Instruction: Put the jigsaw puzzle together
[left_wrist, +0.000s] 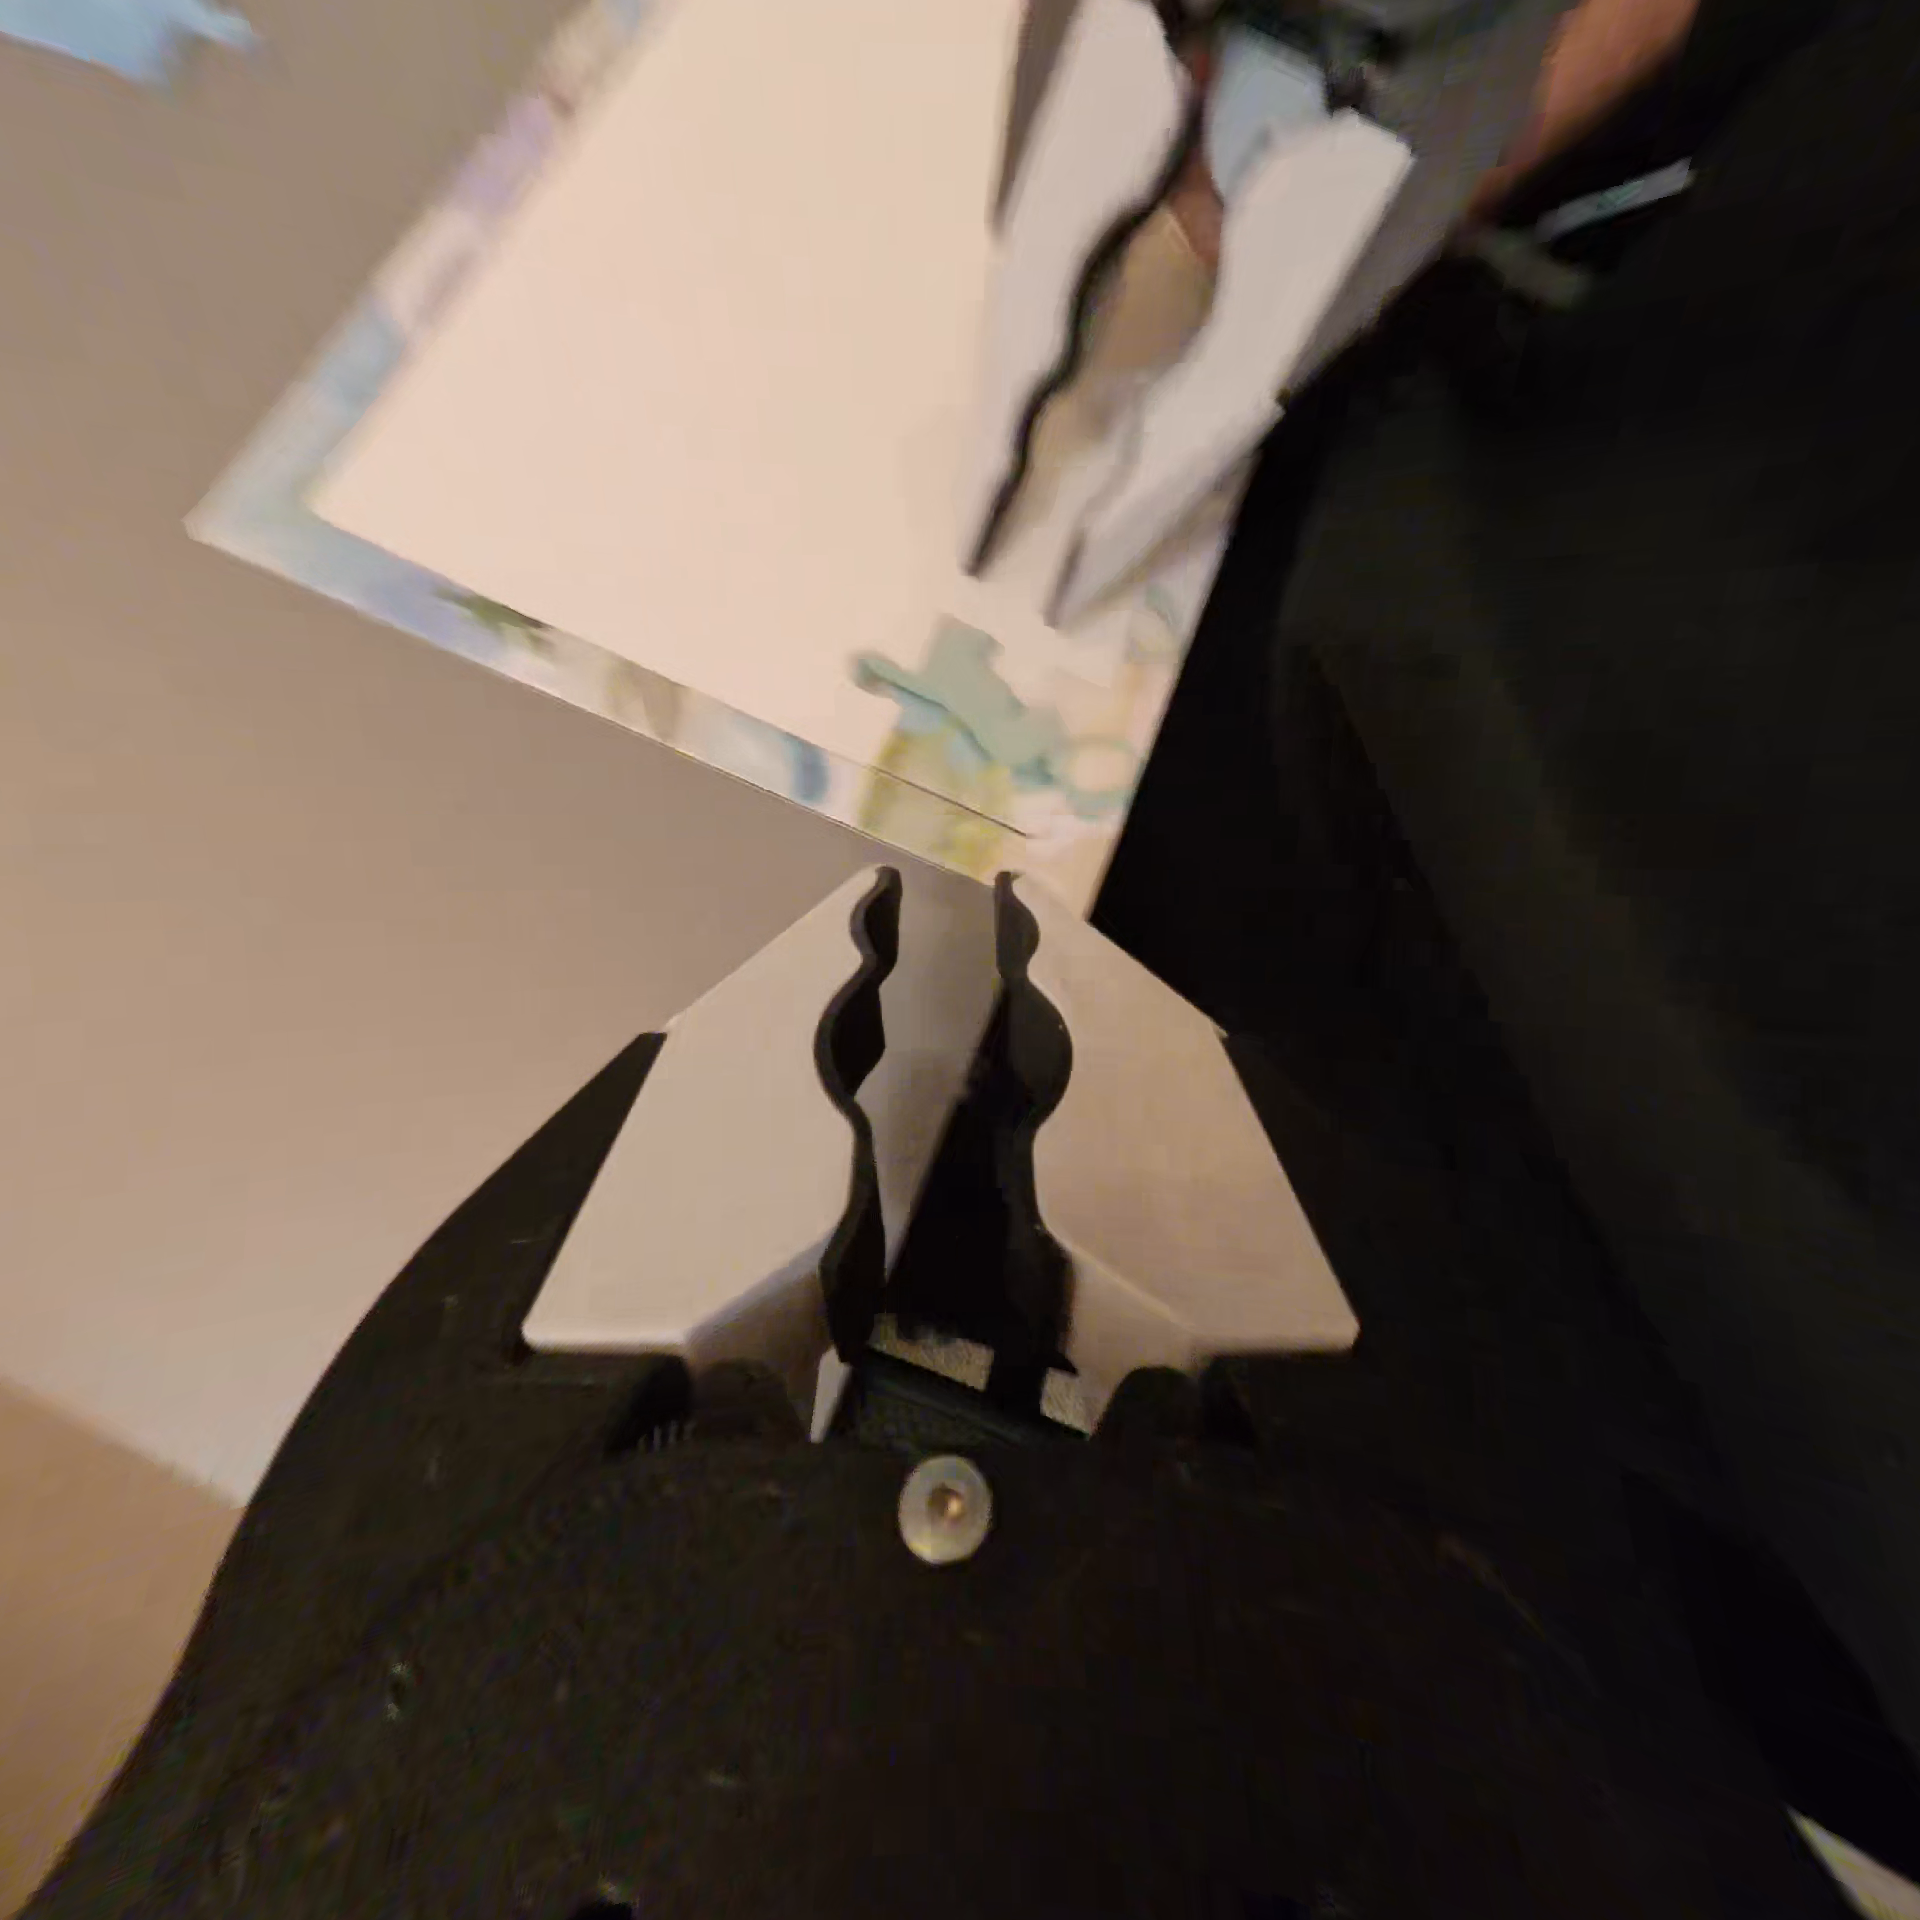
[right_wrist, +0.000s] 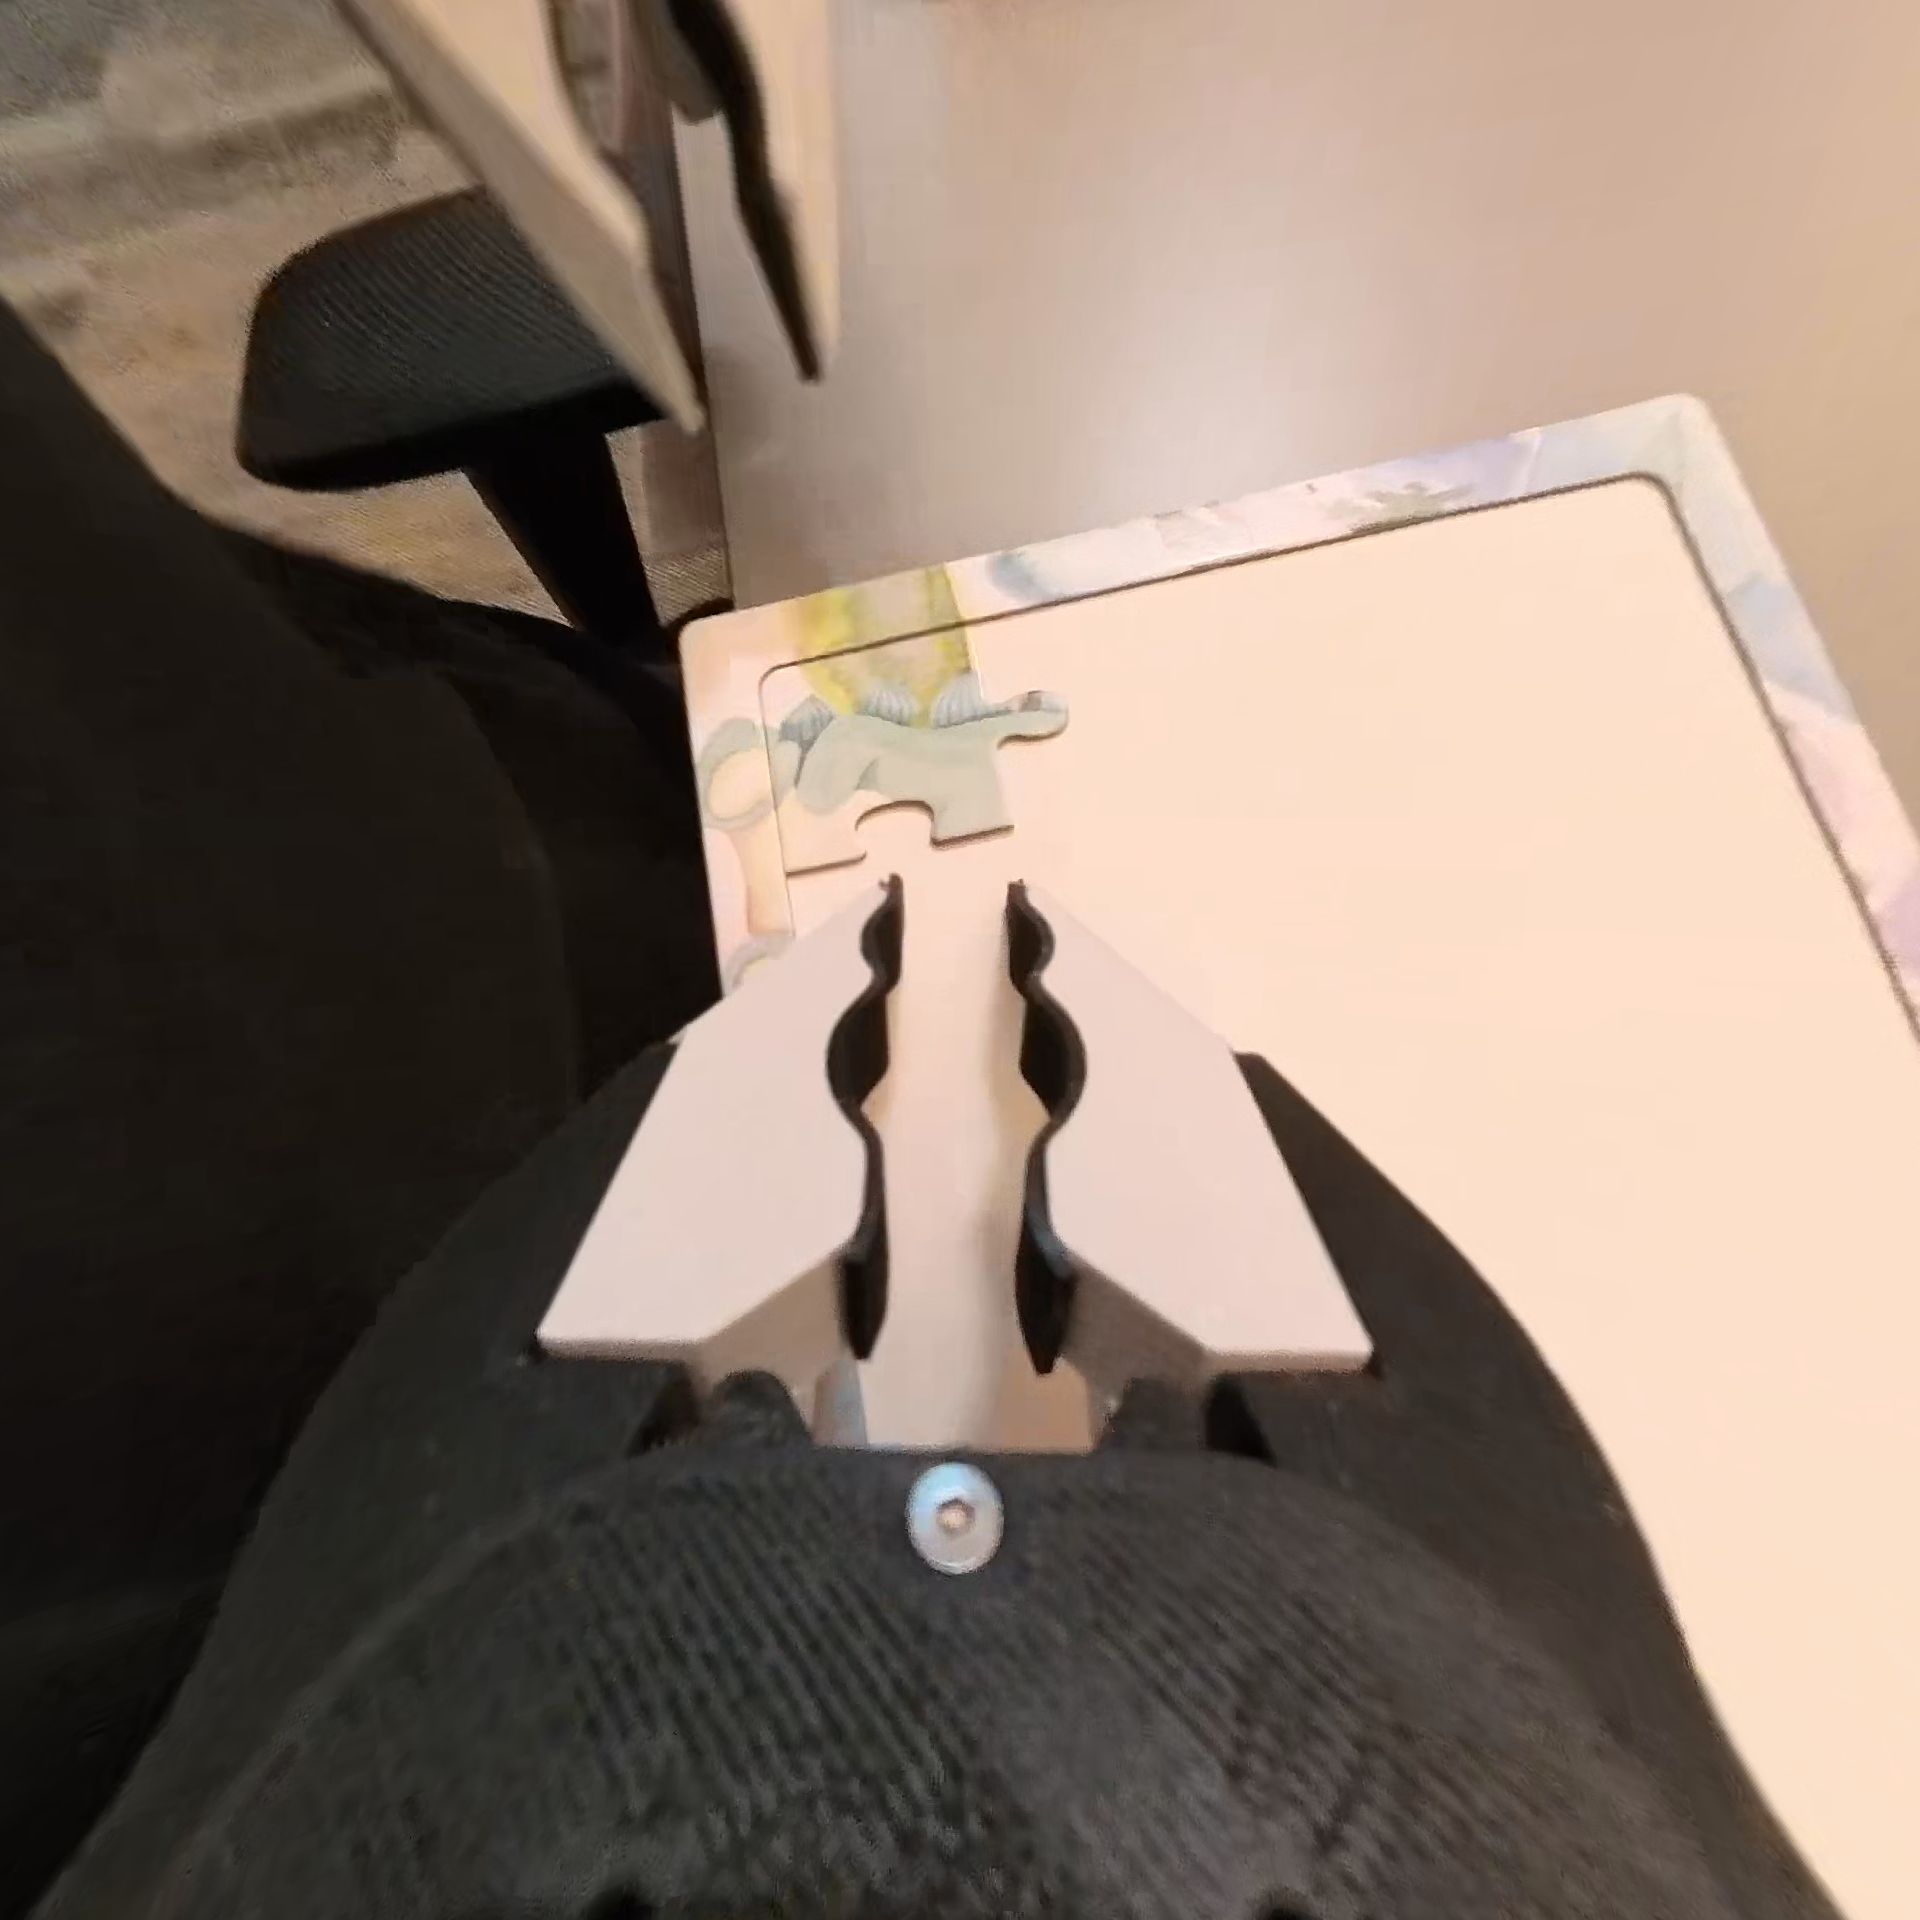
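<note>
A single placed puzzle piece (right_wrist: 914, 758) is seen in the near-left corner of the puzzle tray (right_wrist: 1766, 582), just ahead of the right gripper (right_wrist: 954, 886) — spread, nothing held. The left gripper (left_wrist: 945, 878), likewise spread and empty, is found just off the tray's edge, so the right is judged nearer — no loose piece is shown close by

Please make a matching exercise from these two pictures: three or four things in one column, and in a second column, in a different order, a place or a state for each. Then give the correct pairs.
Things
1. puzzle piece
2. puzzle tray
3. right gripper
4. chair armrest

Places or states
A. black, beyond the table edge
B. seated in the tray's corner
C. open and empty, just short of the placed piece
D. on the table, almost wholly unfilled

Pairs: 1-B, 2-D, 3-C, 4-A
</note>
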